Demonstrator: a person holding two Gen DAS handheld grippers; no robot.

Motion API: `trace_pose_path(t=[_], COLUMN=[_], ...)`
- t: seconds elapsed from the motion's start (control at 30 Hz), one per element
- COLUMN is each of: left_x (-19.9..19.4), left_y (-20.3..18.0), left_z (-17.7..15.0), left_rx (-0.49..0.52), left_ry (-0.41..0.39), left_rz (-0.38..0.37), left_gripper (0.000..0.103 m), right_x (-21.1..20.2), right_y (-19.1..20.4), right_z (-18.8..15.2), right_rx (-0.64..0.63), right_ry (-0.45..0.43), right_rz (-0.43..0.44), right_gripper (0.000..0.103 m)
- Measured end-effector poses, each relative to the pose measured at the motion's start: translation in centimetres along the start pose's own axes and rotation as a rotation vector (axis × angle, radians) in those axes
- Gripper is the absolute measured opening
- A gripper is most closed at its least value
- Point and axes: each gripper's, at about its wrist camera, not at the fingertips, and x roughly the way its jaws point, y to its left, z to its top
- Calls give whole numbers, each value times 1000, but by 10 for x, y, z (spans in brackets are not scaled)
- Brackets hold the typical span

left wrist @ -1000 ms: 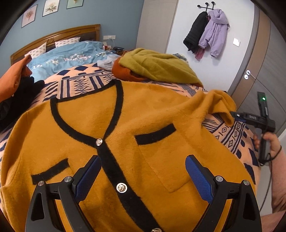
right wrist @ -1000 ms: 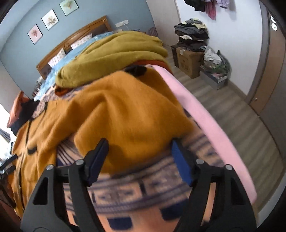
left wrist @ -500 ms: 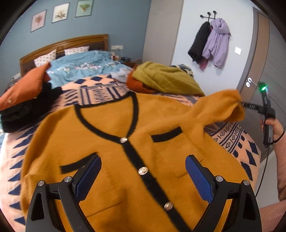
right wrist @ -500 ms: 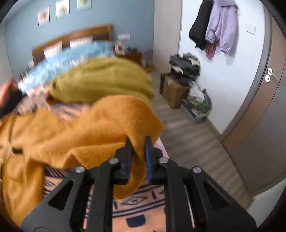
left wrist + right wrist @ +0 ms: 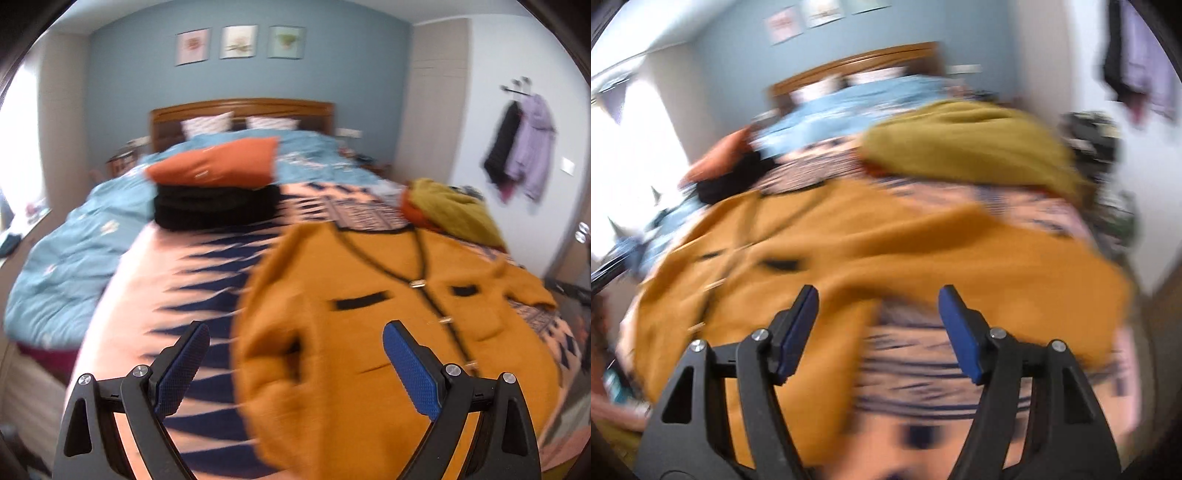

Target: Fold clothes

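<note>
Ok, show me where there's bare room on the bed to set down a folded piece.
The widest free patch is the patterned blanket between the mustard cardigan and the blue duvet, in front of the folded orange-and-black stack. The far right corner is crowded by the olive clothes heap. The cardigan covers the rest of the near side.

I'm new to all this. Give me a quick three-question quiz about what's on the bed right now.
1. True or false: the mustard cardigan lies spread on the patterned blanket.
2. What sits on the folded black garment? A) orange folded garment B) white pillow C) olive garment
3. Is the right gripper clamping fabric?

Key: 1 true; 2 A; 3 no, its jaws are opening, gripping nothing.
</note>
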Motion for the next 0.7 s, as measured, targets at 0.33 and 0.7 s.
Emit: trace_pose_path(t=[0.33,0.7], left_x=[37,54], left_y=[37,-2], left_z=[-53,-61], left_rx=[-26,60], left_ry=[176,178], left_rz=[22,-171], left_gripper=[97,62], right_x=[56,69], right_y=[77,97], right_z=[-25,-30], right_rx=[-16,12], right_ry=[105,128], right_rz=[228,229], right_gripper=[70,70])
